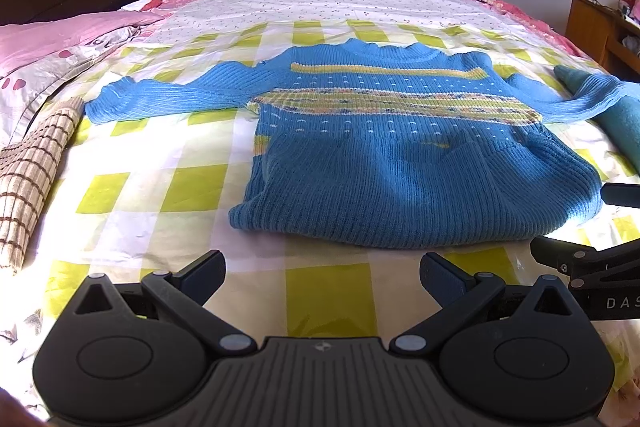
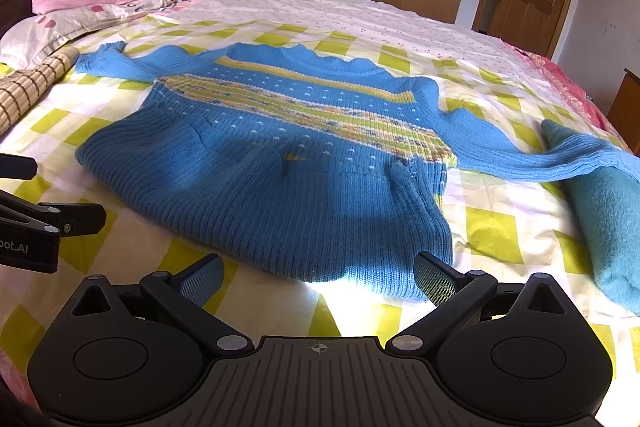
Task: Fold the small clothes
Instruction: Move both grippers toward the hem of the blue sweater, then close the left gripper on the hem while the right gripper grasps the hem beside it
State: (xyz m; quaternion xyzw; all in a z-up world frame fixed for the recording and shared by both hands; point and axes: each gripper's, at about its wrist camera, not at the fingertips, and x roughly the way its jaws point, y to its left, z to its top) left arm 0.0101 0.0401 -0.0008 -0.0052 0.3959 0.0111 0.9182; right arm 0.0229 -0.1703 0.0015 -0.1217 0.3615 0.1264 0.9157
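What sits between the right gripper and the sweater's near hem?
Nothing visible. Only bare checked bedsheet lies between the open right gripper and the hem of the blue sweater. The teal folded cloth lies off to the right, under the sweater's sleeve end, clear of the path.

Blue knit sweater (image 1: pixel 408 163) lies flat, sleeves spread, hem folded up

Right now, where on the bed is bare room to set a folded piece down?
Free: the checked sheet between the rolled bamboo mat and the blue knitted sweater, and the strip before both open claws. Crowded: the right side, where a sleeve overlaps the teal folded cloth.
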